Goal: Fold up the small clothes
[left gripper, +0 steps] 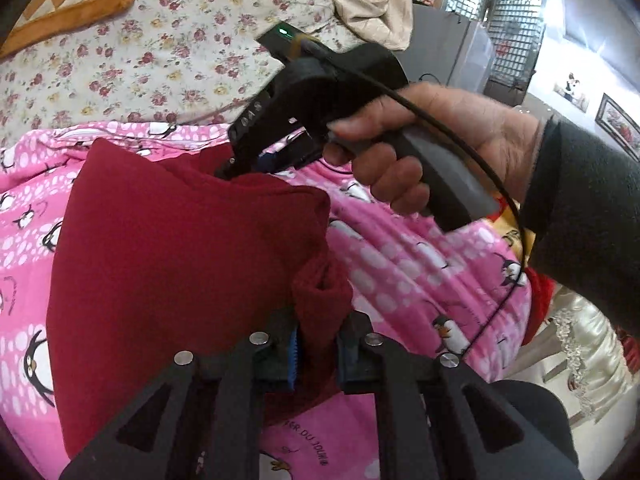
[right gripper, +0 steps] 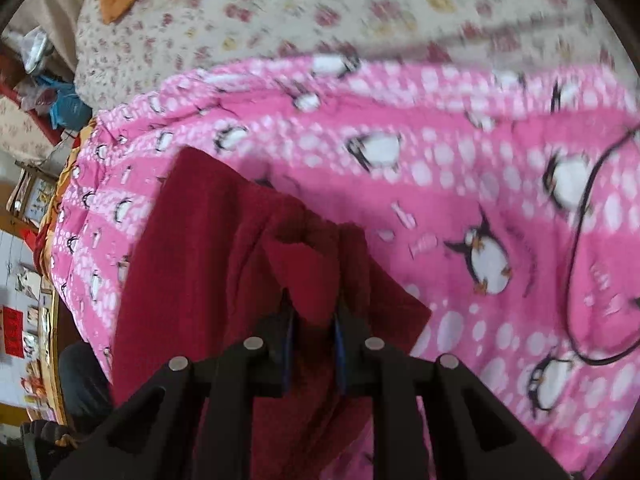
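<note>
Stretching between both clamped jaws, the red garment hung over the pink penguin blanket, its long edge running from left gripper to right gripper.

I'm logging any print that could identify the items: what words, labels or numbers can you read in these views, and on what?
"JER DU JOUR", seen upside down and partly cut off, on the pink penguin blanket.
Pale embossed characters on the right gripper's black body: not legible.
Red paper sign at the left edge of the right wrist view: too blurred to read.
Dark red garment: no text visible.
</note>
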Demonstrator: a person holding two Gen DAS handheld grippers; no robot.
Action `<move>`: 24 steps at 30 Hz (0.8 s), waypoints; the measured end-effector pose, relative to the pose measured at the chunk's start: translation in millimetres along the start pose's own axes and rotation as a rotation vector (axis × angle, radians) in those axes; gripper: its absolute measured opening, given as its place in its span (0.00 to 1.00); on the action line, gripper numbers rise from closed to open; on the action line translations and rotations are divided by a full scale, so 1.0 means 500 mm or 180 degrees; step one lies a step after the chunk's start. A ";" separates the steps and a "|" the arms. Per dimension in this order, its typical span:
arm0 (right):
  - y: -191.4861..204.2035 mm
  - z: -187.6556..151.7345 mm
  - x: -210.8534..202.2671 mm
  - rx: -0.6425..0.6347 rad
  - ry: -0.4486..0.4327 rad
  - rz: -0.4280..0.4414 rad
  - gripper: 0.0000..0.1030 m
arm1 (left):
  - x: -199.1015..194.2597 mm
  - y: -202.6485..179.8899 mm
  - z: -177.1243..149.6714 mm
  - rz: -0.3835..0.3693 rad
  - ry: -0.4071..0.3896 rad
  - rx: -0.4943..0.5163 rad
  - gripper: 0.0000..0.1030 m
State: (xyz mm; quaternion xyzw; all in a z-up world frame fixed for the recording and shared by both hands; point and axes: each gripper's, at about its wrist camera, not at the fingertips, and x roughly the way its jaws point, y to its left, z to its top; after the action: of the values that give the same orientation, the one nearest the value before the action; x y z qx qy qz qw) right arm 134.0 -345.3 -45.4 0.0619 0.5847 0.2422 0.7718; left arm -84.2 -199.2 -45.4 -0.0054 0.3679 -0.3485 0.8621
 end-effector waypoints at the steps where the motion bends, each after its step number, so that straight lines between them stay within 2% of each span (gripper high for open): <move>1: -0.007 -0.005 0.003 0.0030 -0.0055 0.0055 0.17 | 0.002 0.001 -0.001 0.0018 0.0022 -0.0006 0.00; 3: -0.013 -0.018 0.001 0.0080 -0.0182 0.0104 0.18 | 0.002 0.004 0.002 0.0026 0.0076 0.0005 0.02; 5: -0.011 -0.026 -0.010 0.0089 -0.0262 0.0108 0.20 | -0.016 0.002 0.000 -0.0036 0.0166 -0.0016 0.08; 8: 0.004 -0.044 -0.068 0.0057 -0.0492 -0.0028 0.21 | -0.069 0.010 -0.010 -0.0137 0.0231 -0.0094 0.09; 12: 0.064 -0.105 -0.194 -0.0264 -0.1019 0.0061 0.23 | -0.170 0.049 -0.003 0.0025 0.0024 -0.0228 0.13; 14: 0.123 -0.151 -0.215 -0.0681 -0.1000 0.0108 0.23 | -0.196 0.080 0.012 0.0234 -0.0135 -0.0328 0.14; 16: 0.169 -0.192 -0.208 -0.1089 -0.0936 0.0058 0.23 | -0.191 0.114 0.020 0.0395 -0.0150 -0.0494 0.14; 17: 0.200 -0.220 -0.189 -0.1392 -0.0878 -0.0104 0.22 | -0.174 0.134 0.018 0.0485 -0.0074 -0.0600 0.14; 19: 0.223 -0.257 -0.149 -0.1707 -0.0845 -0.0515 0.22 | -0.116 0.178 -0.008 0.0550 0.0322 -0.0918 0.13; 20: 0.216 -0.270 -0.113 -0.1744 -0.0727 -0.0709 0.22 | -0.092 0.197 -0.026 0.0517 0.0457 -0.1083 0.12; 21: 0.202 -0.279 -0.087 -0.1692 -0.0643 -0.0763 0.22 | -0.089 0.199 -0.034 0.0495 0.0389 -0.1103 0.11; 24: 0.168 -0.303 -0.074 -0.1523 -0.0873 -0.0691 0.23 | -0.089 0.177 -0.036 0.0627 0.0358 -0.0882 0.11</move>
State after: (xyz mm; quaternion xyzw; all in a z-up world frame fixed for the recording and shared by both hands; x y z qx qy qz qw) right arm -40.1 -317.0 -28.0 -0.1524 0.4044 0.2785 0.8577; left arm -64.8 -100.7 -53.9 -0.0685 0.4587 -0.2082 0.8611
